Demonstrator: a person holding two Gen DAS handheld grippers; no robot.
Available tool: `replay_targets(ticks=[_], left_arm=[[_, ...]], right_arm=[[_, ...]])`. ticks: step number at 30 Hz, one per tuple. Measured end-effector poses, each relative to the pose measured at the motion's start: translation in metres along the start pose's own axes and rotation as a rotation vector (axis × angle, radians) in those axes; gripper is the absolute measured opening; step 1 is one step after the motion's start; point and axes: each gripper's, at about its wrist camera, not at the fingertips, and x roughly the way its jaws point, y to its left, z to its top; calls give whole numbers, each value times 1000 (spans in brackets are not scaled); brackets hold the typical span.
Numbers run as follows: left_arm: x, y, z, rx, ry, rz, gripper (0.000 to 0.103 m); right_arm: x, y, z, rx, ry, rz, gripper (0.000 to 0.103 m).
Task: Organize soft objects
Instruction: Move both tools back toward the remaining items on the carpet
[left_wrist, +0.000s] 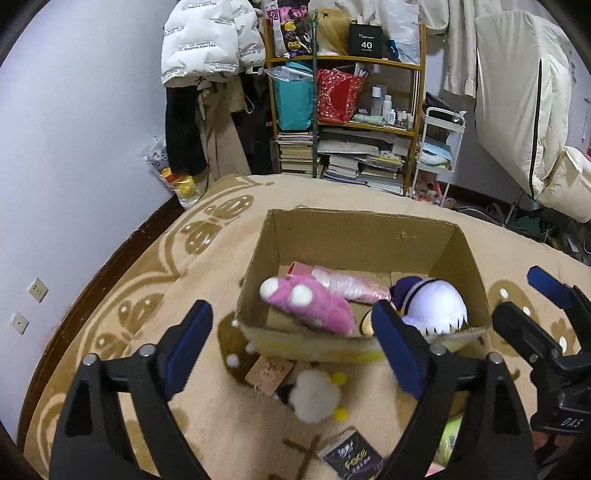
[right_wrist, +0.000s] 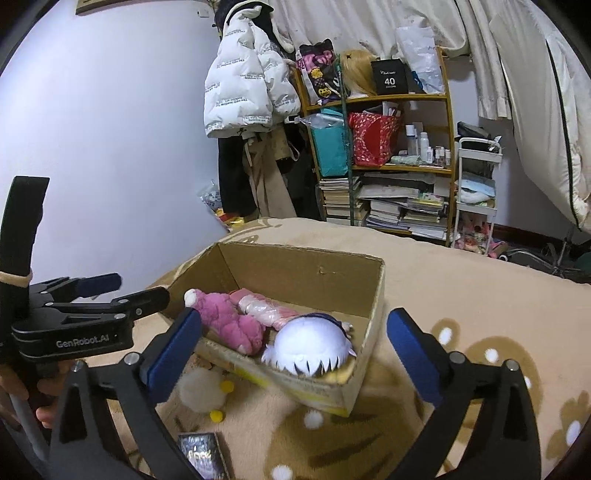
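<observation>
Both my jaws stand spread wide with nothing between them: left gripper (left_wrist: 291, 339), right gripper (right_wrist: 295, 347). They hang above the near rim of the open brown cardboard box (left_wrist: 354, 236), which sits on the beige patterned blanket (left_wrist: 147, 288) covering the bed, toward its far end.

Inside the box: a pink plush toy with white round tips (left_wrist: 310, 302) by the left wall, a pink cylinder in clear wrap (left_wrist: 343, 282) behind it, a white-haired plush doll head (right_wrist: 314, 347) at the near right corner.

Outside, just before the box's near wall: a fluffy white plush with yellow feet (left_wrist: 314, 395) and a dark printed card pack (left_wrist: 351, 458).
</observation>
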Motion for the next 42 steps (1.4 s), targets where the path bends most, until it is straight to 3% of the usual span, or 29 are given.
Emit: replay_targets(ticks=[4,10,13,26,42], left_arm=[[-17,4,-7,-13,8,9,96],[-40,7,-21,-27,24,20,97],[-51,8,-29,-41,41,35,97],[-85,19,-54,-43,96,27,97],[-50,28,-77,-85,248,0,97]], right_arm=[[-18,4,-6,-5,7,-14,103],[-42,15,-13,-25,32,-29,103],[-58,19,-17,-17,-2,-75,103],[-93,33,-34,8,36,-48,103],[-67,34,-65,48,226,-17,103]])
